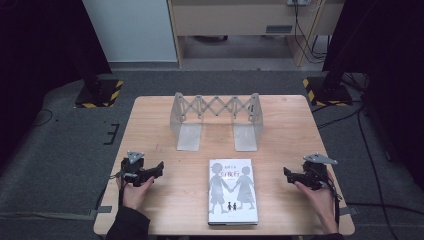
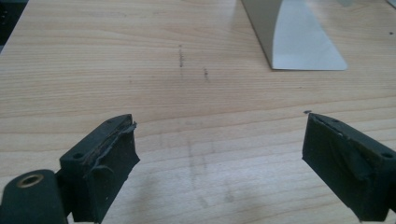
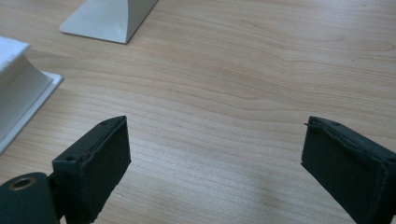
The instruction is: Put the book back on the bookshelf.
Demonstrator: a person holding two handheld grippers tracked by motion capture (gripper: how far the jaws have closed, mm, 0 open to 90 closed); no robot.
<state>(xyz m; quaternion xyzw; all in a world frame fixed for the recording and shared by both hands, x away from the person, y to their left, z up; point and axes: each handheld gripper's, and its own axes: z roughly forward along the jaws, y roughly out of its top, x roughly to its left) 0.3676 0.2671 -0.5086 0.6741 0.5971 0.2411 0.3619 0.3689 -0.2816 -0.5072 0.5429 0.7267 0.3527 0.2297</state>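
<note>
Nearest the camera, the book (image 1: 233, 191) lies flat and untouched on the table (image 1: 150, 115), in front of the expandable bookend rack (image 1: 216, 118). Left tongs (image 1: 157, 168) and right tongs (image 1: 287, 174) flank the book, both wide and empty, so nothing looks started yet; lifting and shelving it remain.

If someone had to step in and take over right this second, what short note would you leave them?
Left gripper: open, holding nothing, resting on the table left of the book.
Right gripper: open, holding nothing, on the table right of the book.
The book lies flat, cover up, at the near edge between the two grippers.
The metal book stand sits behind it, with nothing in it.
Done: nothing visible so far; the book is untouched.
Left: probably pick the book up and stand it in the book stand.
</note>
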